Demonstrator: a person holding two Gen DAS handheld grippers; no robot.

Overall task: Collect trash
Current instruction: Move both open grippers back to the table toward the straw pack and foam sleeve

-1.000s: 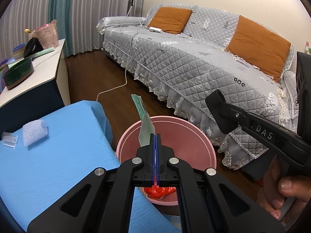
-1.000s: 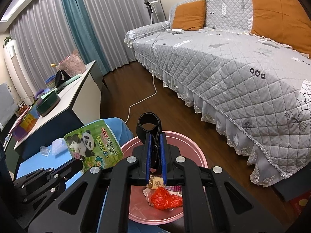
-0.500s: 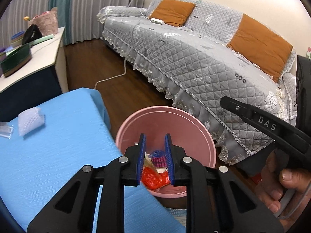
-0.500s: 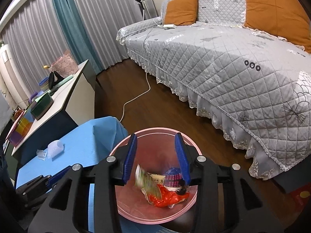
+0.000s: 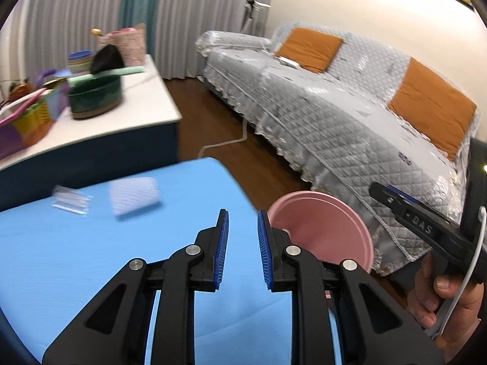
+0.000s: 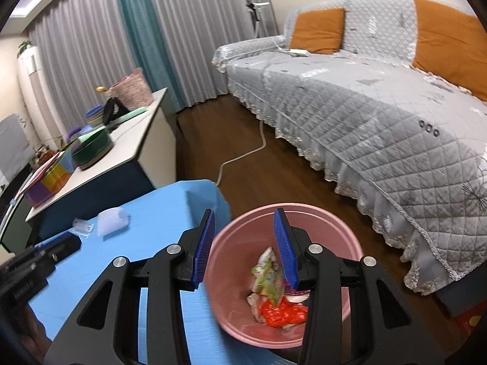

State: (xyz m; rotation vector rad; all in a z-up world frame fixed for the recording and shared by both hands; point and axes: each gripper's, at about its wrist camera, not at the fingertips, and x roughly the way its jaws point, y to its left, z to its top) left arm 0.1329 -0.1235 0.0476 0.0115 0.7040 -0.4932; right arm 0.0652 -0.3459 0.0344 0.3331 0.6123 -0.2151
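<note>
My left gripper [image 5: 242, 214] is open and empty above the blue table [image 5: 91, 258], just left of the pink bin [image 5: 322, 228]. Farther back on the table lie a white mesh foam piece [image 5: 134, 196] and a clear plastic scrap [image 5: 71, 202]. My right gripper [image 6: 244, 213] hangs open over the pink bin's [image 6: 334, 216] near rim, with nothing between its pads. Inside the bin lie a green panda wrapper [image 6: 268, 276] and a red wrapper [image 6: 280, 314]. The right wrist view also shows the foam piece [image 6: 112, 217] and the plastic scrap [image 6: 82, 226] on the table.
A sofa under a grey quilted cover [image 6: 380, 115] with orange cushions runs along the right. A white sideboard [image 6: 121, 149] crowded with containers stands behind the table. A white cable [image 6: 243, 155] lies on the wooden floor. A hand [image 5: 441, 292] holds the right gripper's handle.
Both grippers opened; the green panda wrapper and a black band dropped into the bin. The left gripper then swung left, from over the bin to over the blue table.
</note>
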